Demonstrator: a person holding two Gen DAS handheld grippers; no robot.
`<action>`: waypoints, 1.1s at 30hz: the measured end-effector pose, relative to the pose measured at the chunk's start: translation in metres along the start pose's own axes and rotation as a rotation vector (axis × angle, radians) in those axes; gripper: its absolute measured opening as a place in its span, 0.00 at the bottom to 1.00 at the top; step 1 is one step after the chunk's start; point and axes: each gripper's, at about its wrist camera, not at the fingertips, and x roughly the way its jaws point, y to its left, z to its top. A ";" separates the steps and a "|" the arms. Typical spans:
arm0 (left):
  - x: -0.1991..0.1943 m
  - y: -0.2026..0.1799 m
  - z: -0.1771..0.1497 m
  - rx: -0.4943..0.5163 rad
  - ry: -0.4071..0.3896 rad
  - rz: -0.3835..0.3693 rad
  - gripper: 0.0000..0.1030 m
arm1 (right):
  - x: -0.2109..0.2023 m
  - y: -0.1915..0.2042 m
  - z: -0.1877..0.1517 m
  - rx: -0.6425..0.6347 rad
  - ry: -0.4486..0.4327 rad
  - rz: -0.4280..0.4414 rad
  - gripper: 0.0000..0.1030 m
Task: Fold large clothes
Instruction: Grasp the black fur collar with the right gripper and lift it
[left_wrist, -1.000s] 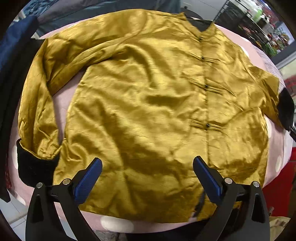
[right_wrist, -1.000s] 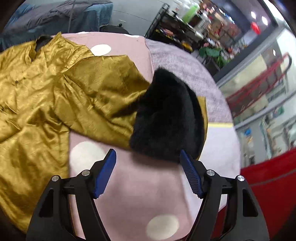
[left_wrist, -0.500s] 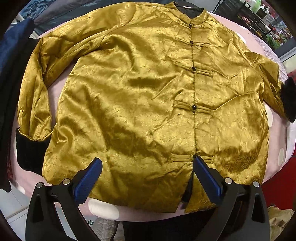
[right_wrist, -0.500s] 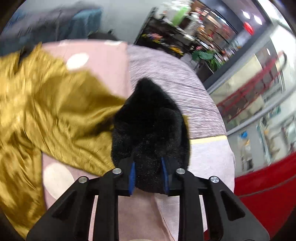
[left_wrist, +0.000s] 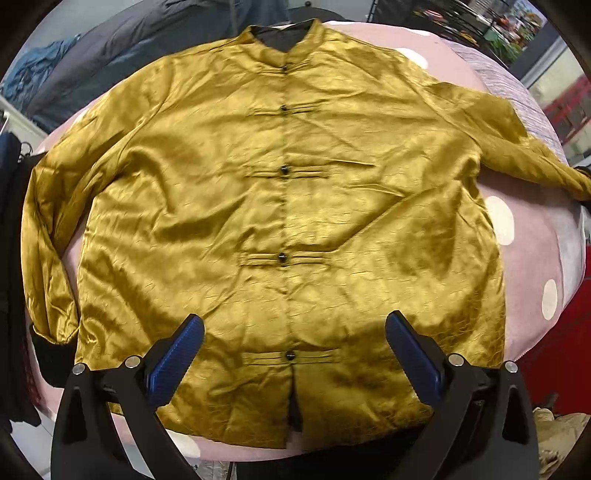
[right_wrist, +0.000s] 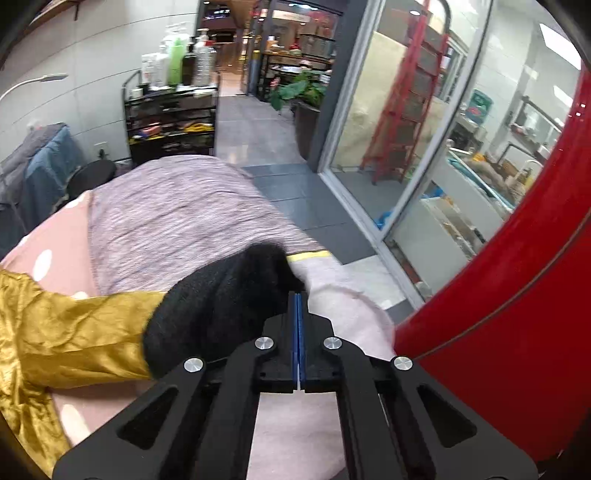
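Note:
A gold satin jacket (left_wrist: 288, 206) with black knot buttons lies face up and buttoned on a pink dotted cover (left_wrist: 532, 258). Its left sleeve (left_wrist: 40, 236) hangs down the side and ends in a black fuzzy cuff (left_wrist: 51, 354). My left gripper (left_wrist: 291, 354) is open, hovering over the jacket's bottom hem. My right gripper (right_wrist: 298, 306) is shut on the black fuzzy cuff (right_wrist: 218, 306) of the right sleeve (right_wrist: 74, 332), which is stretched out to the right, away from the body.
A grey-lilac knit cloth (right_wrist: 177, 214) covers the far part of the surface. A red panel (right_wrist: 517, 295) stands close on the right. Dark clothes (left_wrist: 11, 258) hang at the left. A black shelf cart (right_wrist: 170, 122) stands behind.
My right gripper closed on the black cuff and pulled the right sleeve outward to the right. My left gripper moved right, toward the jacket's centre line, staying open.

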 end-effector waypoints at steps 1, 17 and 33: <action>0.000 -0.004 0.000 0.007 0.001 0.003 0.94 | 0.004 -0.002 0.002 0.006 0.024 0.042 0.00; -0.003 0.003 -0.014 -0.007 0.003 0.042 0.94 | 0.041 -0.047 -0.072 0.582 0.278 0.319 0.83; -0.004 0.047 -0.018 -0.066 -0.008 -0.002 0.94 | 0.038 -0.035 -0.091 0.720 0.224 0.501 0.12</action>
